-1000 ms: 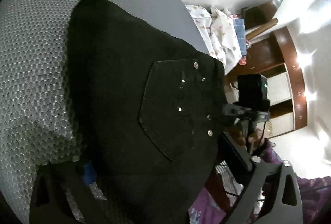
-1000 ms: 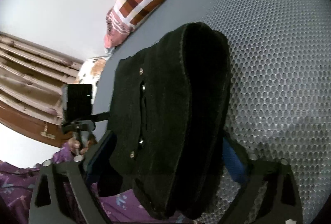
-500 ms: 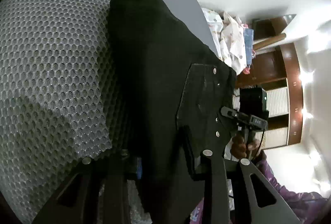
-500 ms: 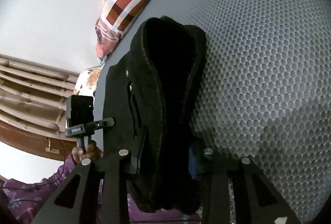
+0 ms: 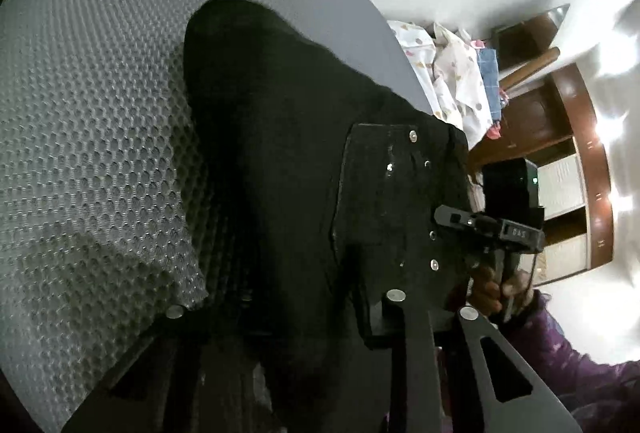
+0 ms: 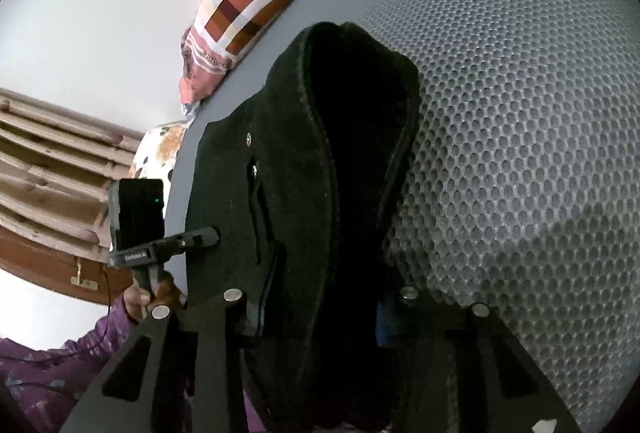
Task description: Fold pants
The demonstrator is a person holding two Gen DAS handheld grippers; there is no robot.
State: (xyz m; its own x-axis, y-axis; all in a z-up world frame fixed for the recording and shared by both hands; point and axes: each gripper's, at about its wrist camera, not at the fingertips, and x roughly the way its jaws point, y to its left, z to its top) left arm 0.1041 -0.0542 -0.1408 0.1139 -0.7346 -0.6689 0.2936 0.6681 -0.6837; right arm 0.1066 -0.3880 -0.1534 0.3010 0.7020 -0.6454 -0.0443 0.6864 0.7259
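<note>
left gripper (image 5: 308,309): jaws closing, black fabric bunched between them, pads pressing on it
right gripper (image 6: 316,297): jaws easing apart a little, but a thick fold of the same fabric fills the gap and both pads bear on it
black jeans (image 5: 304,161): folded over, lying on the grey mesh mattress (image 5: 88,121), near end hanging over the mattress's near edge where both grippers hold it; back pocket (image 5: 384,201) with rivets faces up (left wrist view)
fold: rounded far end points toward the mattress's far edge, seam runs along it in the right wrist view
person: one hand (image 6: 154,297) on the left gripper's handle, purple sleeve (image 6: 52,365) behind
checked pillow (image 6: 256,1): at the mattress's far edge, against the wall, well apart from the jeans
spotted clothes heap (image 5: 448,73): off the mattress's far right corner
</note>
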